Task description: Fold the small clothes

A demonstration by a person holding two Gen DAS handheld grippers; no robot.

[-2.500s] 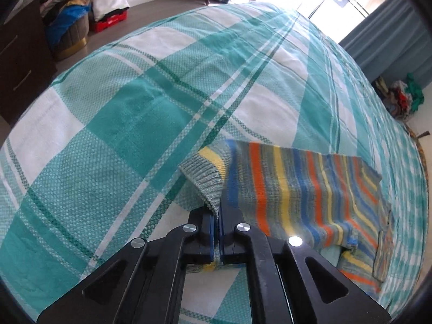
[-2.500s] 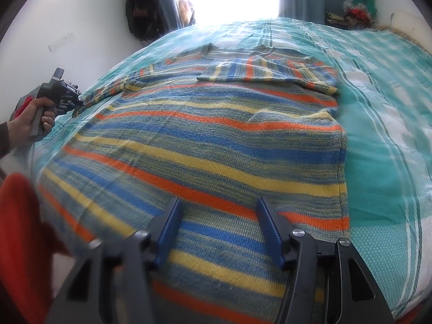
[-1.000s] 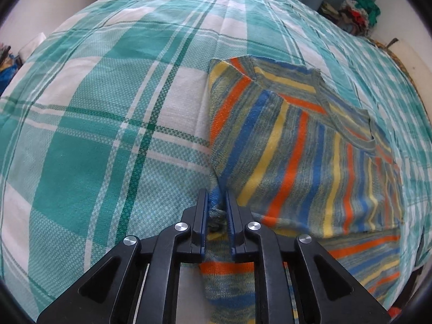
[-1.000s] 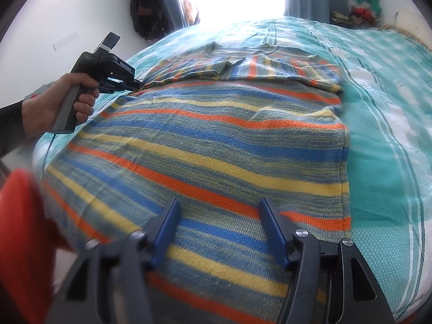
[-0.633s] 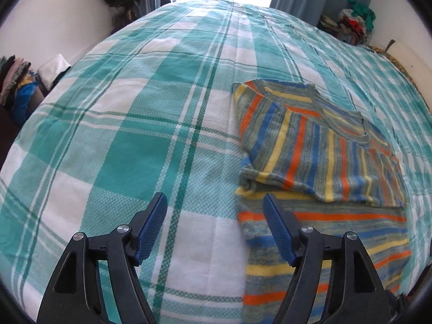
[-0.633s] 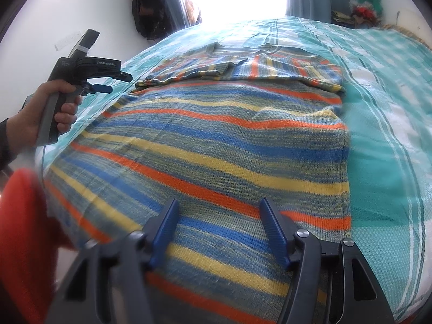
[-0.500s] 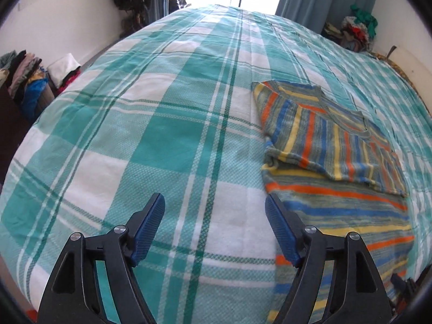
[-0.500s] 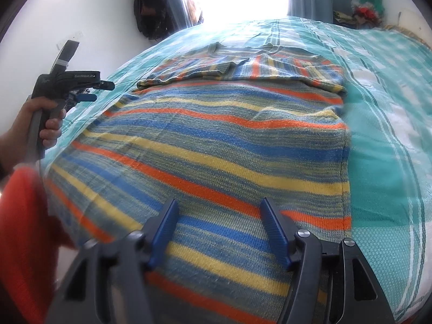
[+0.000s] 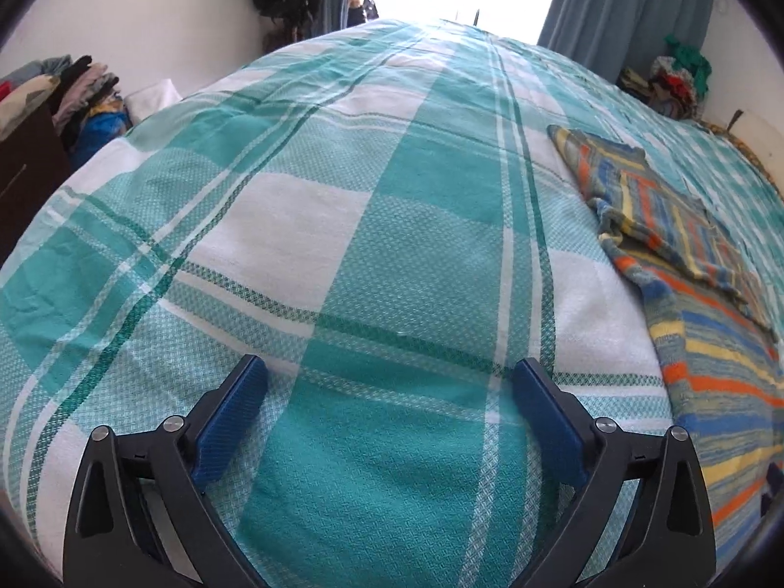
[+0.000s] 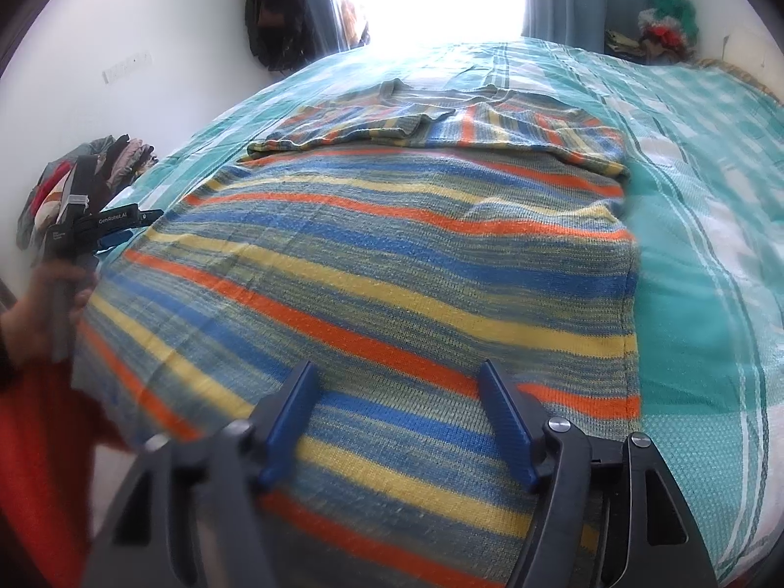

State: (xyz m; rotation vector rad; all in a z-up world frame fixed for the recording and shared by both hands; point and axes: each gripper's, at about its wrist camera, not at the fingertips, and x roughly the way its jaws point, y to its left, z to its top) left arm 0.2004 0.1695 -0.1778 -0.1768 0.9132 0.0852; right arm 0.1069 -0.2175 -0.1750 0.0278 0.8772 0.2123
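Note:
A striped knit sweater (image 10: 392, 255) in blue, orange and yellow lies flat on the teal plaid bedspread (image 9: 343, 196), with both sleeves folded across its upper part. In the left wrist view the sweater (image 9: 686, 255) sits at the right edge. My left gripper (image 9: 389, 365) hovers over bare bedspread to the left of it, its jaws opening wide with nothing between them. The right wrist view shows that left gripper (image 10: 98, 225) in a hand (image 10: 39, 308) beside the sweater's left edge. My right gripper (image 10: 398, 367) stands over the sweater's hem, jaws opening, pads clear of the knit.
Piles of clothes (image 9: 73, 93) and a dark dresser (image 9: 24, 181) stand past the bed's left side. A blue curtain (image 9: 627, 14) and a heap of clothes (image 9: 676, 78) are at the far right. Something red (image 10: 39, 465) is blurred at my lower left.
My left gripper let go of the sleeve it had laid across the sweater, opened wide and drew away to the left over bare bedspread. The right gripper stayed put, jaws slightly wider.

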